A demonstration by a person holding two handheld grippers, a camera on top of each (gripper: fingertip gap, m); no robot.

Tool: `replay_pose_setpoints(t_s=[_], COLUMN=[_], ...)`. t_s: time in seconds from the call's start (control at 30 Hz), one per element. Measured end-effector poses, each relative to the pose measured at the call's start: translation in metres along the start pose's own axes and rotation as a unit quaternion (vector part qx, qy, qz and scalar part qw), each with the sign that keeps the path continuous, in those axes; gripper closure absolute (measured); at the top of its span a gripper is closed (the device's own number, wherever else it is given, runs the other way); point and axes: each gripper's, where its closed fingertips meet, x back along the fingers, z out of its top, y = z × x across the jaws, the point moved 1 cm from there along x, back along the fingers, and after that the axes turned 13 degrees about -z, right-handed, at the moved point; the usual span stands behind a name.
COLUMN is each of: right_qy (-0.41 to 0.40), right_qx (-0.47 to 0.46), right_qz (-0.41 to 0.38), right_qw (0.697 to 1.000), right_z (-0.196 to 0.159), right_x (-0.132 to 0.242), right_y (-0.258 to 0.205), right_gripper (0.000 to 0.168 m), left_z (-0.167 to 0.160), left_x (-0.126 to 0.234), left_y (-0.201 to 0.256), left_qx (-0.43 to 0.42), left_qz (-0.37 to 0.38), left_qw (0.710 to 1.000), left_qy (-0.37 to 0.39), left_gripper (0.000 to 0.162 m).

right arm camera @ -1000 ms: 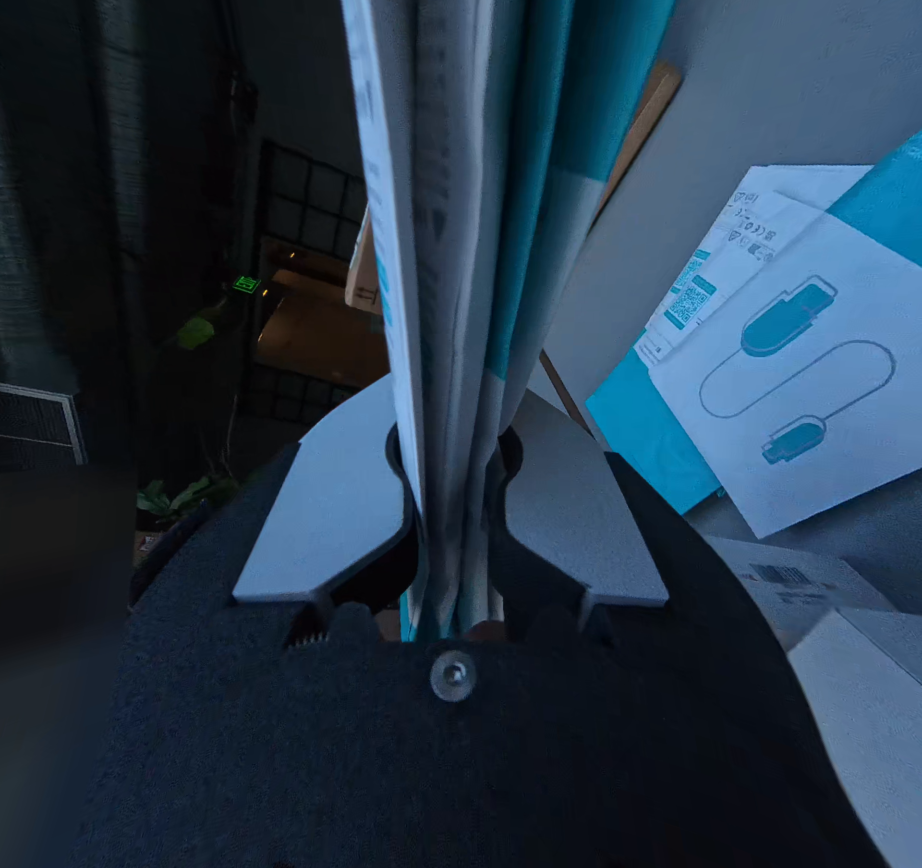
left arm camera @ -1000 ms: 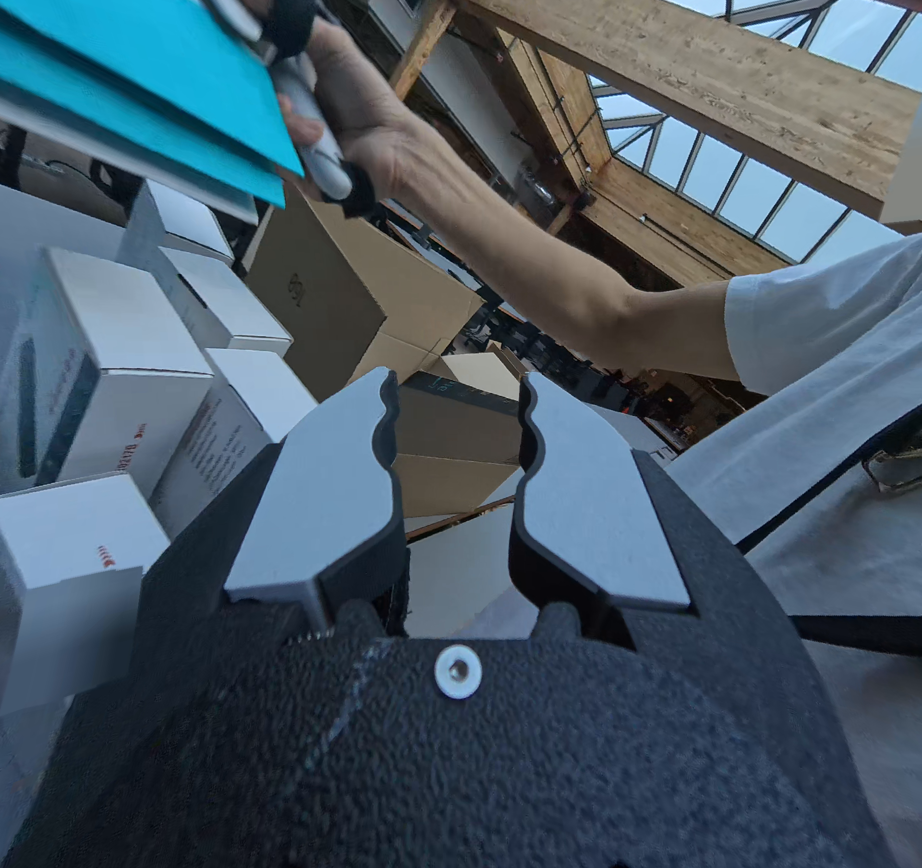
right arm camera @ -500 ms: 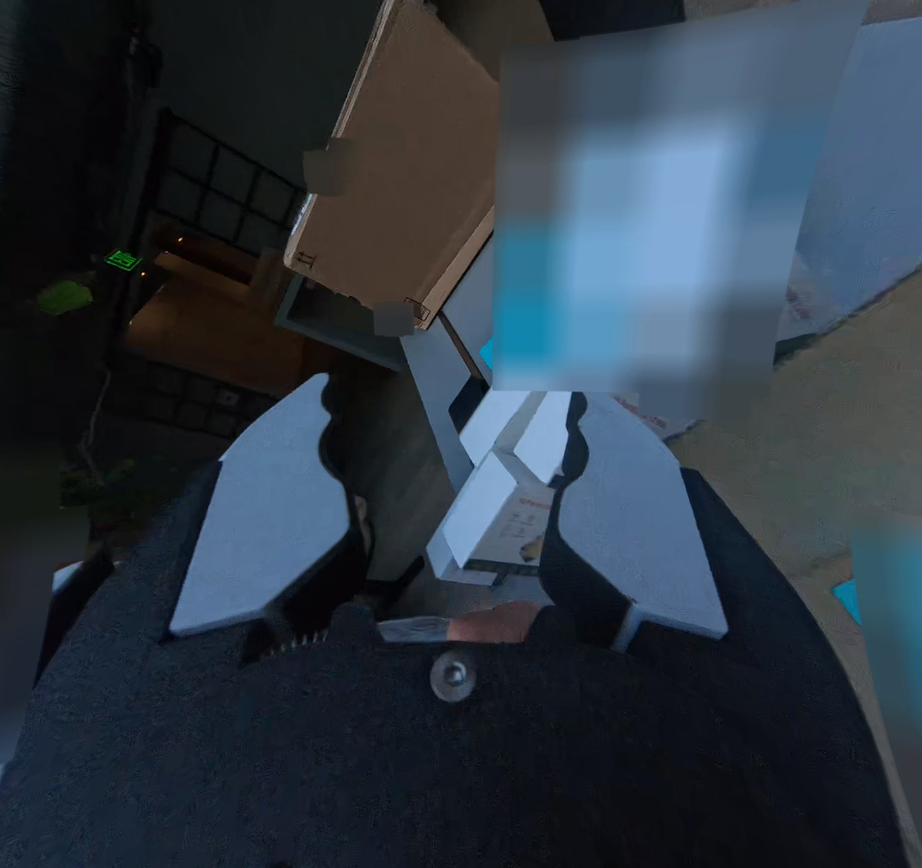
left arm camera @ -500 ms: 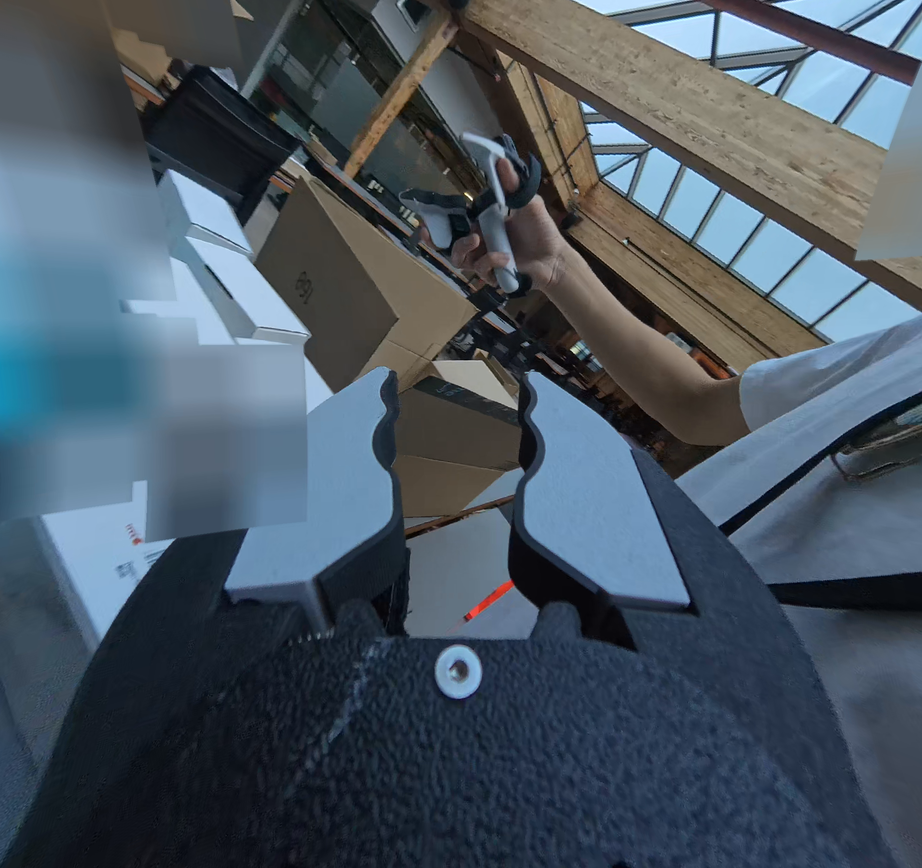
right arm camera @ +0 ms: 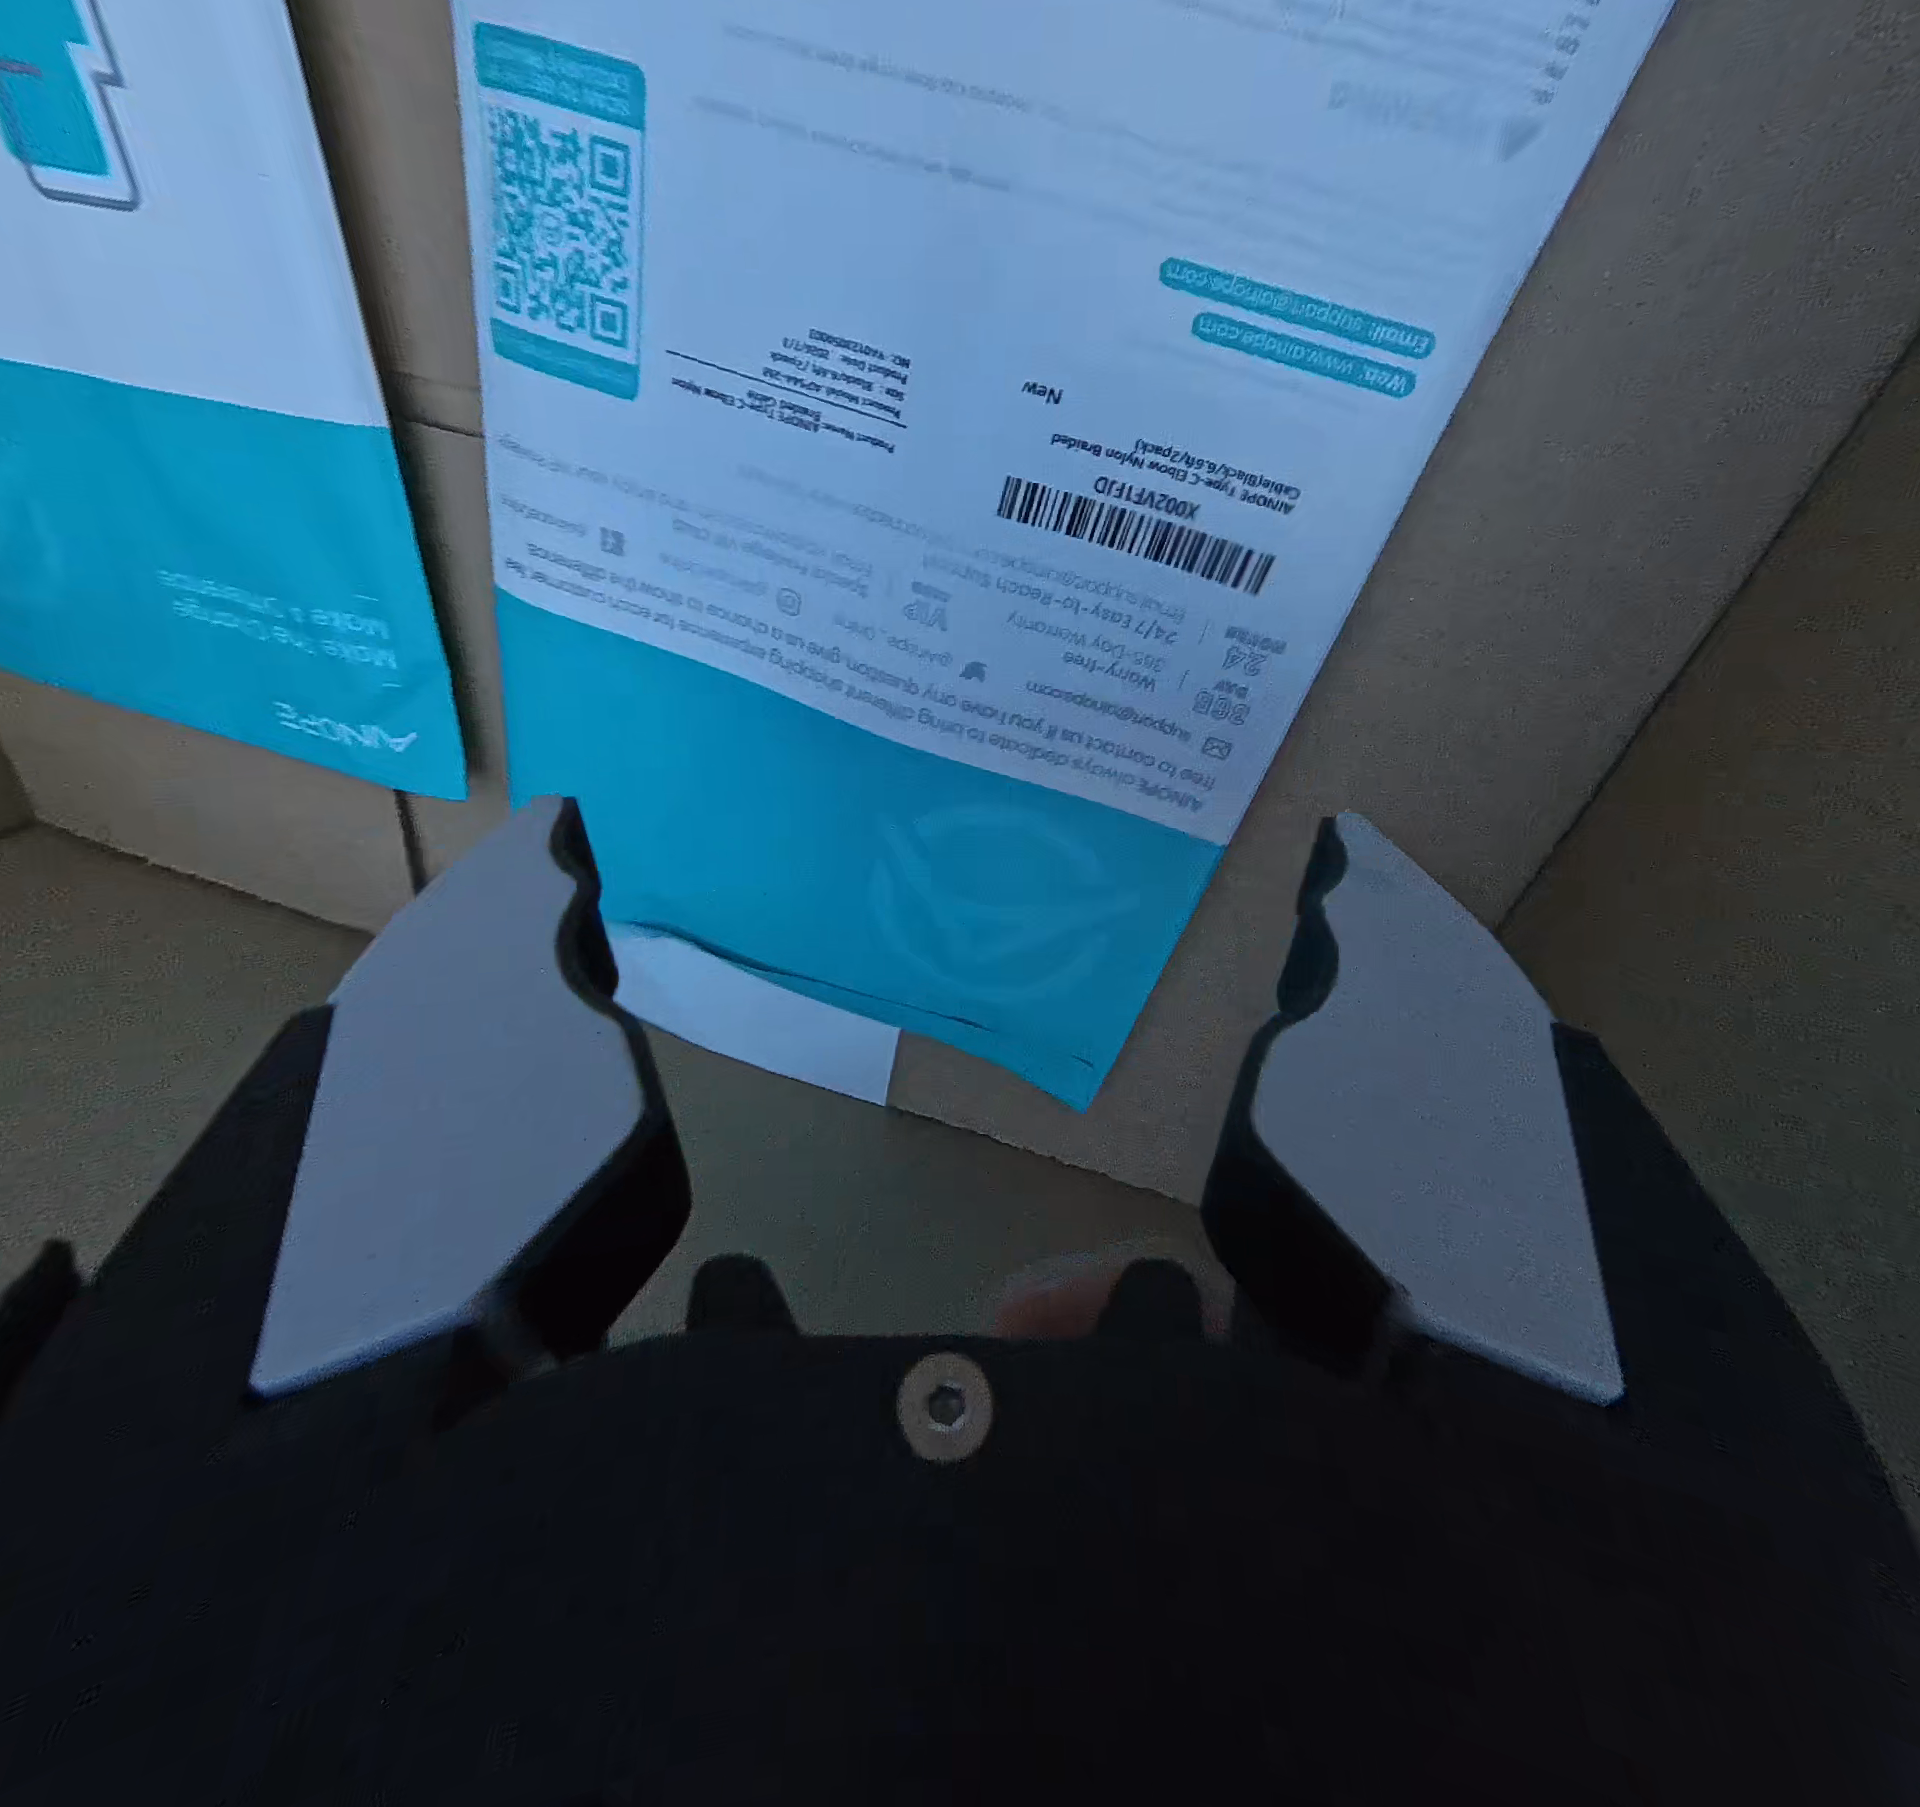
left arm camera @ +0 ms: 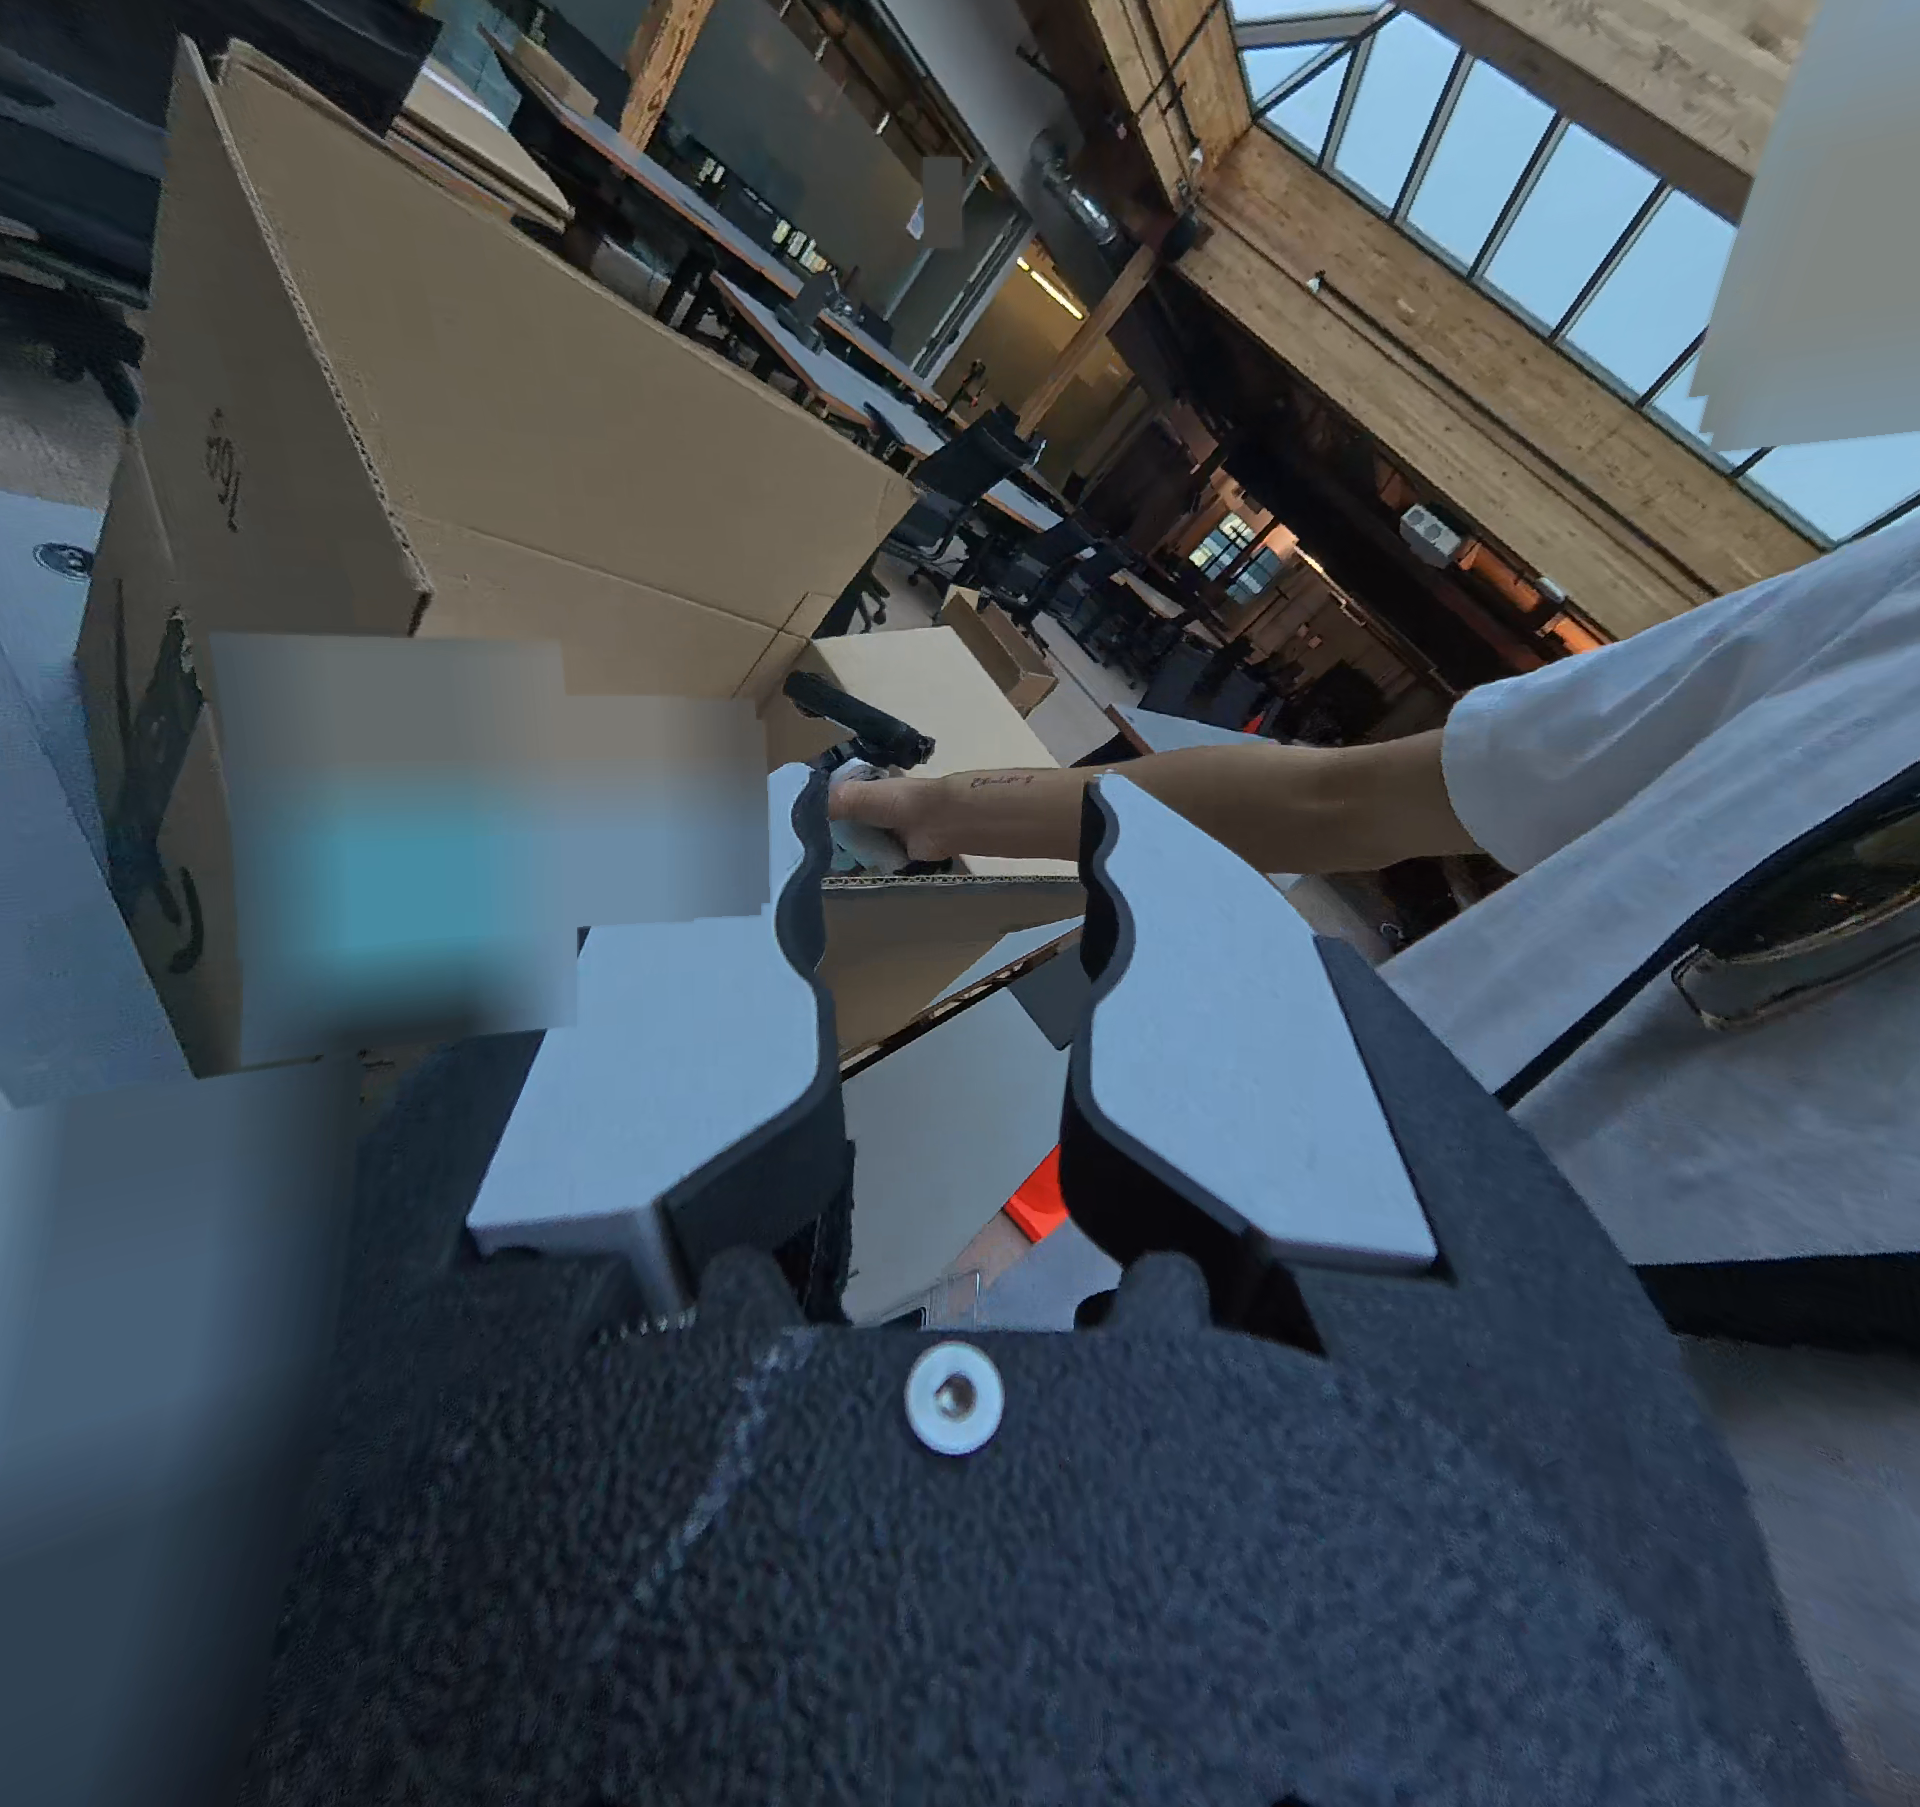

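My right gripper (right arm camera: 945, 822) is open wide and empty, pointing down into a brown cardboard box (right arm camera: 1714, 407). A flat white-and-teal printed packet (right arm camera: 935, 355) lies on the box floor just beyond its fingertips, its near edge between the jaws. A second white-and-teal packet (right arm camera: 187, 469) lies to its left. My left gripper (left arm camera: 951, 822) is open and empty, held in the air and angled upward. In the left wrist view, a person's bare arm (left arm camera: 1195, 812) reaches out level, and the right gripper (left arm camera: 862, 734) shows at the rim of a cardboard box (left arm camera: 935, 884).
A large open cardboard box (left arm camera: 520, 469) stands at the left with its flap raised. Desks and chairs (left arm camera: 966, 490) fill the room behind. Wooden beams (left arm camera: 1455, 386) and skylights are overhead. A white-sleeved torso (left arm camera: 1662, 978) is close on the right.
The right gripper let go of the stack of white-and-teal packets it held a second ago, opened wide and swung down into the cardboard box. The arm dropped from overhead to level.
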Motion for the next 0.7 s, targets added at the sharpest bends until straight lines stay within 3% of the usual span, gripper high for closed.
replay_pose_setpoints(t_s=[0.1, 0.23, 0.3, 0.33, 0.37, 0.4, 0.43, 0.47, 0.5, 0.6, 0.7], right_qy=[-0.012, -0.043, -0.024, -0.016, -0.005, 0.018, 0.048, 0.058, 0.043, -0.049, -0.025], right_qx=[0.03, 0.0, -0.001, 0.004, 0.012, 0.015, 0.017, 0.026, 0.034, -0.025, -0.049], right_qz=[-0.063, -0.021, 0.072, 0.153, 0.254, 0.329, 0.341, 0.301, 0.261, 0.284, 0.282], right_qw=[0.998, 0.999, 0.997, 0.988, 0.967, 0.944, 0.939, 0.952, 0.964, 0.957, 0.958], right_z=[-0.003, -0.006, 0.002, 0.004, 0.006, 0.01, 0.015, 0.017, 0.015, 0.004, 0.019], right_x=[-0.027, -0.047, -0.033, -0.018, 0.003, 0.023, 0.031, 0.023, 0.01, -0.016, -0.028], right_y=[0.018, 0.014, -0.016, -0.038, -0.064, -0.083, -0.089, -0.086, -0.082, -0.104, -0.127], right_gripper=[0.031, 0.031, 0.056, 0.085, 0.1, 0.1, 0.096, 0.092, 0.077, 0.06, 0.074], left_z=[-0.015, -0.029, -0.031, -0.031, -0.032, -0.033, -0.033, -0.032, -0.032, -0.035, -0.036], left_x=[-0.021, -0.038, -0.043, -0.044, -0.045, -0.046, -0.047, -0.046, -0.046, -0.043, -0.037], left_y=[0.006, 0.008, 0.009, 0.009, 0.007, 0.006, 0.006, 0.005, 0.005, 0.002, 0.002], left_qx=[0.0, 0.026, 0.04, 0.044, 0.047, 0.051, 0.053, 0.053, 0.052, 0.055, 0.058], left_qz=[0.013, 0.019, 0.016, 0.018, 0.021, 0.022, 0.021, 0.022, 0.024, 0.029, 0.036], left_qw=[1.0, 0.999, 0.999, 0.999, 0.999, 0.998, 0.998, 0.998, 0.998, 0.998, 0.997], left_qy=[-0.018, -0.019, -0.013, -0.011, -0.01, -0.011, -0.012, -0.012, -0.013, -0.019, -0.024], left_gripper=[0.117, 0.117, 0.117, 0.117, 0.117, 0.117, 0.117, 0.117, 0.117, 0.117, 0.117])
